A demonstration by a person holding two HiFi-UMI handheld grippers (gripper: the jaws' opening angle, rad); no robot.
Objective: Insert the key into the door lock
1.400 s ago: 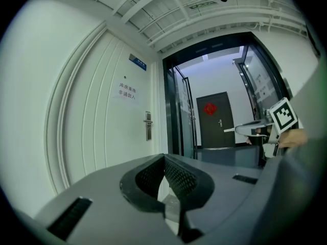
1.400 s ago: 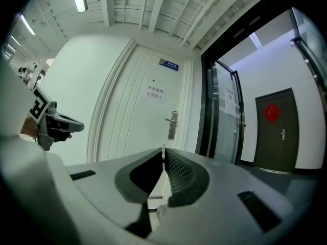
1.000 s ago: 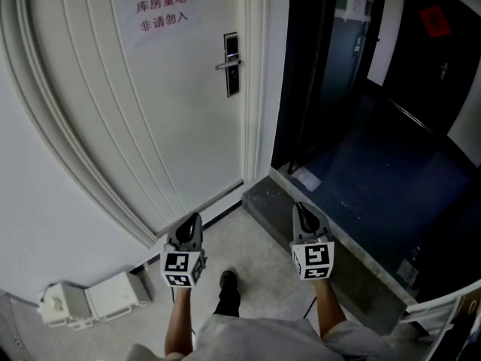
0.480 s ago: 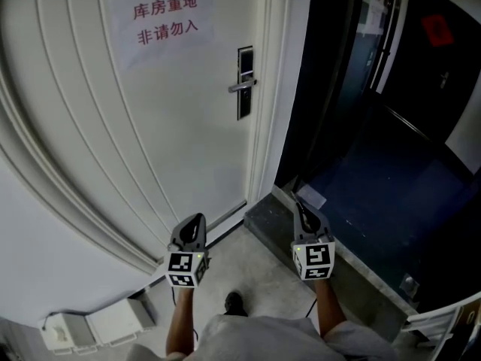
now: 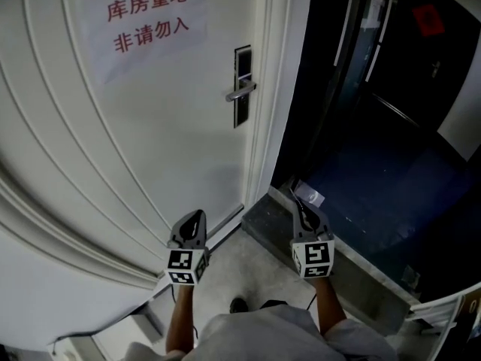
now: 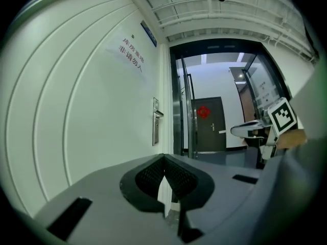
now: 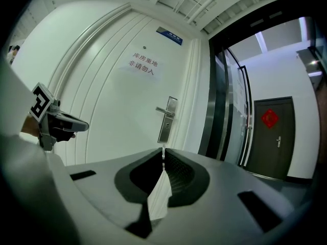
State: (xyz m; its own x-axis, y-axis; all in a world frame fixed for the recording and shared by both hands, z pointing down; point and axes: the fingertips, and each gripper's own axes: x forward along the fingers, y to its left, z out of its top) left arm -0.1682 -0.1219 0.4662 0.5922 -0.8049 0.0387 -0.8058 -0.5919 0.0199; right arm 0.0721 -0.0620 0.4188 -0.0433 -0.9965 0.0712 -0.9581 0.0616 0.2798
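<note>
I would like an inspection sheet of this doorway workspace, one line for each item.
Surface: pale floor, dark stone threshold.
Job's things: white door closed; lock plate with handle; key tip between right jaws.
Clutter: pale card on dark floor.
Grippers: left gripper shut, empty; right gripper shut on key.
Cables: nothing seen.
Surroundings: red-lettered sign on door; dark corridor, far door.
</note>
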